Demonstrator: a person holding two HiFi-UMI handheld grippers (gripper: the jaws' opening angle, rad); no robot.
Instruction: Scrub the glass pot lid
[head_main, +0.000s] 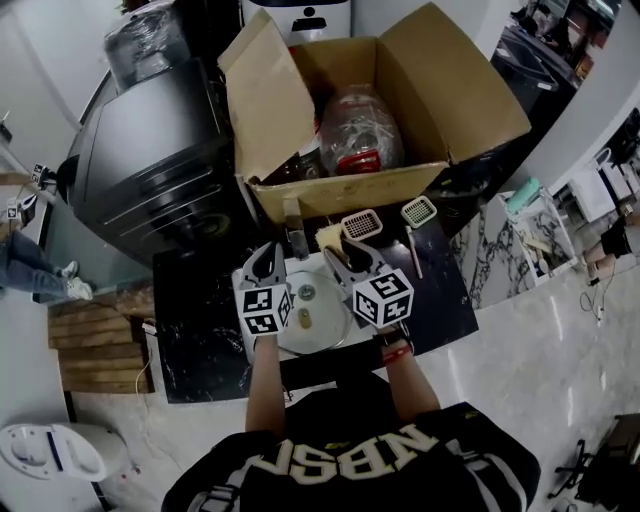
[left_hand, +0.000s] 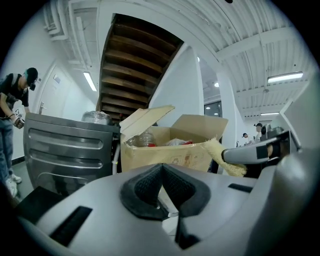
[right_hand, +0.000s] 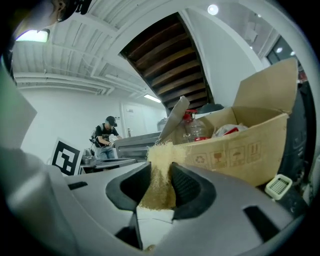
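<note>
The right claw (head_main: 337, 250) is clamping a yellow fibrous scrub pad (head_main: 328, 237) edge-on, so a good tuft is sticking out past its pads, free to rub. I read that as the working tool being carried ready. The left claw (head_main: 267, 255) is sitting fully closed with nothing showing between its pads, probably so its blunt tip can pin the lid while the other scrubs.

Both are reaching across the glass pot lid (head_main: 316, 328) toward twelve o'clock, the left along its ten o'clock side and the right along its two o'clock side. The pad is sitting beyond the far rim, seemingly apart from the glass.

The lid is lying flat on the black bench (head_main: 200, 340), apparently knob up, at six o'clock from the open cardboard box (head_main: 340, 190). It is looking clear with a pale rim, the dark bench showing greyly through it. Whether it is carrying grime I cannot tell.
</note>
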